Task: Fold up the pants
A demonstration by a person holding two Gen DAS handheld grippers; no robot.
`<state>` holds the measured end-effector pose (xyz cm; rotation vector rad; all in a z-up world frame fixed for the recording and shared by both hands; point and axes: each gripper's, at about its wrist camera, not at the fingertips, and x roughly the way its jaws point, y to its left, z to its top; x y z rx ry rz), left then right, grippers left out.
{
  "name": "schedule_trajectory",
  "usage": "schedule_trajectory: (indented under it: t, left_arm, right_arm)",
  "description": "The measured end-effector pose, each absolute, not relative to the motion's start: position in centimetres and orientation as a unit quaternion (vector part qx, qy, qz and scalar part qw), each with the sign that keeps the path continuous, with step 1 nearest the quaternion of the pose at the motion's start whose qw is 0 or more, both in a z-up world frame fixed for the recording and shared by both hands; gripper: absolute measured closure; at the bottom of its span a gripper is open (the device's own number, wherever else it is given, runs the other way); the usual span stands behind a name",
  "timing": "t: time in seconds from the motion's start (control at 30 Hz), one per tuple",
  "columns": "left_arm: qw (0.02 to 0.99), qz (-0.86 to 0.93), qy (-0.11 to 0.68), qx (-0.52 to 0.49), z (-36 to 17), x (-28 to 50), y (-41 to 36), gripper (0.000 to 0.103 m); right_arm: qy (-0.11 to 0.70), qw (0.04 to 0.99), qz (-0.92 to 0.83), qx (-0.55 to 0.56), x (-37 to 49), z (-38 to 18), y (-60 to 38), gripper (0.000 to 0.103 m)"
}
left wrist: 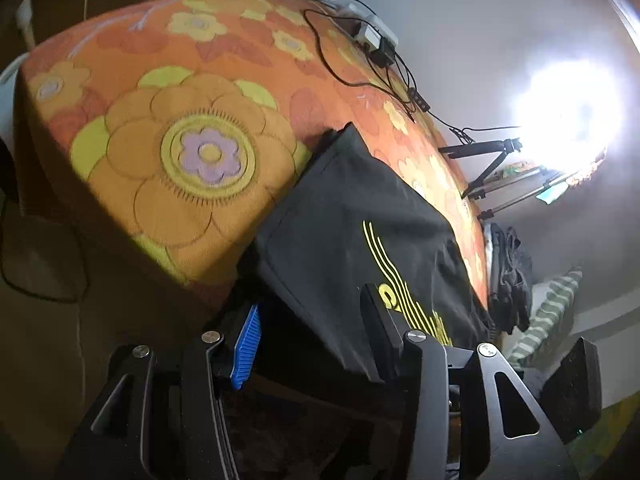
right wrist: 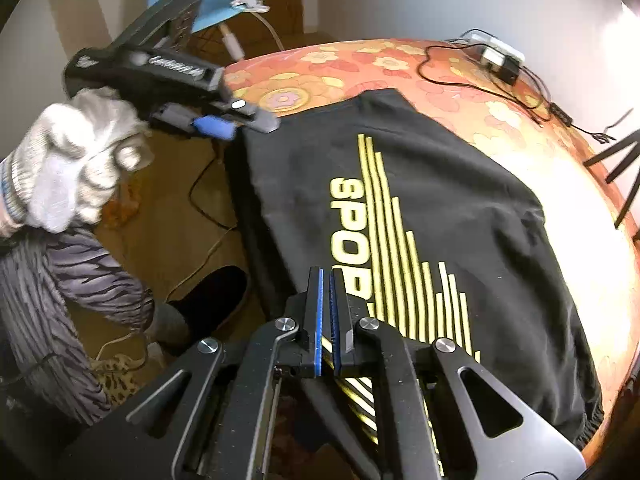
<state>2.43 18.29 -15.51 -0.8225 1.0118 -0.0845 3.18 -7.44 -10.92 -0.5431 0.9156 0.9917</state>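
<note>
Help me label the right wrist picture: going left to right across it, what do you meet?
White-gloved hand → left gripper at the corner of the pants → black pants with yellow print, pinched at the near edge by the right gripper → floral orange cover → tripod legs.

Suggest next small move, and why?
Probably close the left tongs on the near edge of the black pants: its jaws stand open around that edge, while the right tongs are already shut on the edge.
</note>
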Motion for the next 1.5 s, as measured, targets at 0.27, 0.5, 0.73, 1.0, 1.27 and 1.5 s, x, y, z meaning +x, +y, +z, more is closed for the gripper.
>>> schedule_trajectory:
  t: [0.27,0.5,0.73,1.0,1.27,1.5]
  left_arm:
    - [0.803,-0.039,0.459,-0.378,-15.6,2.7,18.4,0.094]
    - [0.813,-0.037,0.445,-0.374,-14.9,2.8,18.5,0.097]
    - [0.820,-0.034,0.444,-0.360,-14.7,2.5,18.3,0.099]
    - [0.826,-0.019,0.434,-0.359,-14.6,0.0,18.9,0.100]
    - [0.827,-0.014,0.435,-0.357,-15.2,-1.2,18.7,0.100]
    - [0.826,0.002,0.443,-0.349,-16.3,-2.5,18.4,0.100]
  right_arm:
    - [0.412,0.730,0.466,-0.282,1.5,-12.2,-6.0,0.070]
    - [0.421,0.733,0.441,-0.301,2.7,-14.0,-5.4,0.077]
    - [0.410,0.743,0.435,-0.302,2.9,-13.6,-5.4,0.100]
    - [0.387,0.741,0.448,-0.318,0.8,-12.6,-5.7,0.101]
    - [0.386,0.733,0.445,-0.340,-0.1,-13.7,-5.2,0.101]
    - [0.378,0.727,0.448,-0.357,-0.8,-14.1,-5.4,0.101]
